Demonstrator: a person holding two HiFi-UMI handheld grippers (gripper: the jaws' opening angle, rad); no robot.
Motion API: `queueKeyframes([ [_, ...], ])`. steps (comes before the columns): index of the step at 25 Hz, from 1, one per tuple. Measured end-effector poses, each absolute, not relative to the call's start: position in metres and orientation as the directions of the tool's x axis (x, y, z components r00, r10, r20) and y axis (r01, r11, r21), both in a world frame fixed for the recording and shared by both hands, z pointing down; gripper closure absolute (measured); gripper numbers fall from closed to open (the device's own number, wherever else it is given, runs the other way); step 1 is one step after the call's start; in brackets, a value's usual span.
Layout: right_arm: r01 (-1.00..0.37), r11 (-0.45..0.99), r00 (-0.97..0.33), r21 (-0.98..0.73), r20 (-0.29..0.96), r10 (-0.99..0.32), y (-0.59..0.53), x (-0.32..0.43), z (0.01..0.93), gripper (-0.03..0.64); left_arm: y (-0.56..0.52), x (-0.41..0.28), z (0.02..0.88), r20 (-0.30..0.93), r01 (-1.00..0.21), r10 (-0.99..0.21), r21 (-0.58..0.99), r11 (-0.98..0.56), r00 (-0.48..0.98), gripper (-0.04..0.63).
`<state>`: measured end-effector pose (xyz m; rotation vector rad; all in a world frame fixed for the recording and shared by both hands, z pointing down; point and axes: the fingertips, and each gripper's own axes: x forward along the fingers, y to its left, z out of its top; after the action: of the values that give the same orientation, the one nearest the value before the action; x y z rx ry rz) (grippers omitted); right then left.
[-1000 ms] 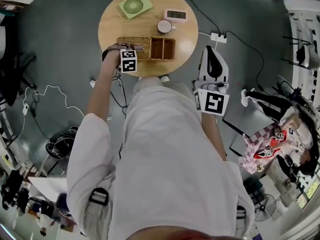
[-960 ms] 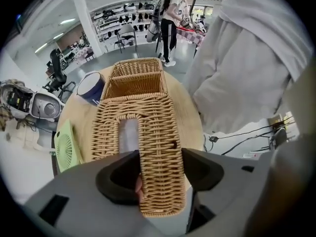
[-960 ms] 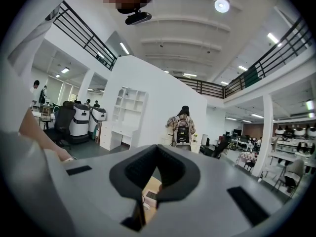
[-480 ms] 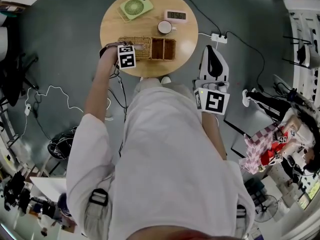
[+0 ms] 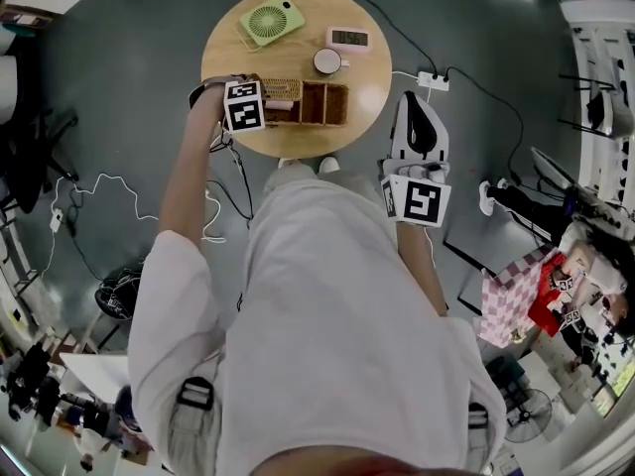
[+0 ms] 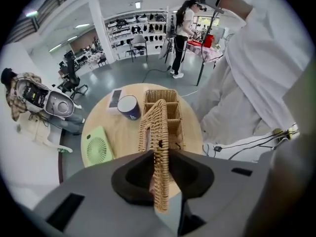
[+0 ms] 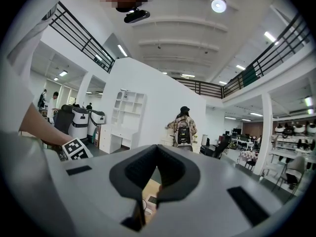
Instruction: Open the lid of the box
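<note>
One round bench (image 5: 372,87) carries one wicker box (image 5: 324,105) at its near edge, one green fan (image 5: 268,18), one clock (image 5: 348,38) and one round tin (image 5: 326,60). A second ago the box's single lid (image 6: 157,127) lay flat over its left end; now it stands raised on edge. My left gripper (image 6: 159,157) has just been closing, fingers clamped on the lid's edge. My right gripper (image 7: 157,149) hangs right of the bench, fingers together, empty.

Wicker lid (image 6: 157,147) stands raised over compartmented box (image 6: 173,118).
</note>
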<state>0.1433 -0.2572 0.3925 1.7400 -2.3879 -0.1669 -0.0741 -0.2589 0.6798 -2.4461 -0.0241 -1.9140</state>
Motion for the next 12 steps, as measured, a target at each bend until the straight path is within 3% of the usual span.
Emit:
queueKeyframes([
  [7,-0.934,0.296,-0.285,0.198,0.085,-0.955,-0.26,0.143,0.39,0.619,-0.302,-0.073,0.664,0.971,0.039,-0.052,-0.063,-0.997,0.232,0.551],
  [12,-0.941,0.268,-0.252,0.206,0.1,-0.962,-0.263,0.148,0.392,0.618,-0.336,-0.074,0.666,0.971,0.035,-0.054,-0.064,-0.997,0.233,0.54],
])
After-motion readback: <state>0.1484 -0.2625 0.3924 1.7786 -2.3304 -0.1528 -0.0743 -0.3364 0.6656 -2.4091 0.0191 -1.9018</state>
